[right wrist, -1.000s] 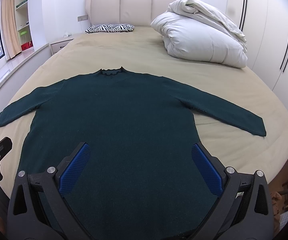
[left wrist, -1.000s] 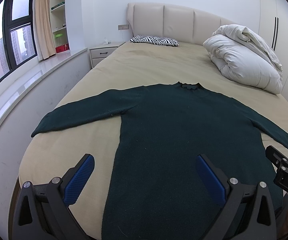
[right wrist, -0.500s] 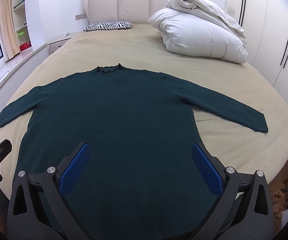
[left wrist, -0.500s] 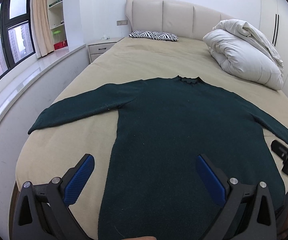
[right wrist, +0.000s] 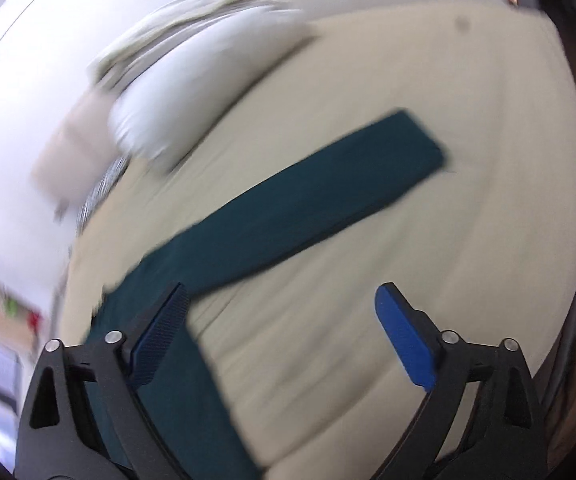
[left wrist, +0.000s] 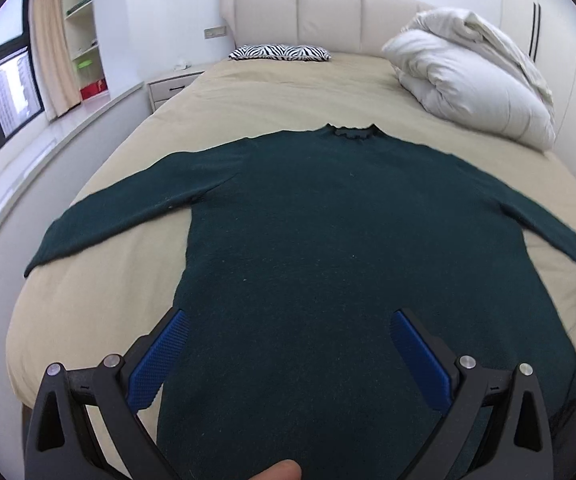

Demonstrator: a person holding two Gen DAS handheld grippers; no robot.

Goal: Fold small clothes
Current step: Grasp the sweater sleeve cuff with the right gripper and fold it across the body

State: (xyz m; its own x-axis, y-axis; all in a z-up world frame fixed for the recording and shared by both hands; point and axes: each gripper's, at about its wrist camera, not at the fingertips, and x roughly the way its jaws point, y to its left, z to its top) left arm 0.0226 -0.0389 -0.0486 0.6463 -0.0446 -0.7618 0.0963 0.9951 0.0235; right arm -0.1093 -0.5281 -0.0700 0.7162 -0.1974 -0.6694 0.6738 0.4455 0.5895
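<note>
We see the dark green knit sweater [left wrist: 328, 240] flat on the beige bed sheet [left wrist: 288, 92], centre frame, collar toward the top, sleeves out to left & right edges. Zebra-print pillow [left wrist: 280, 52] sits top centre against the cream padded headboard [left wrist: 308, 8]; rolled white duvet [left wrist: 472, 76] upper right. White nightstand [left wrist: 172, 84] left of bed, window [left wrist: 4, 92] far left.
</note>
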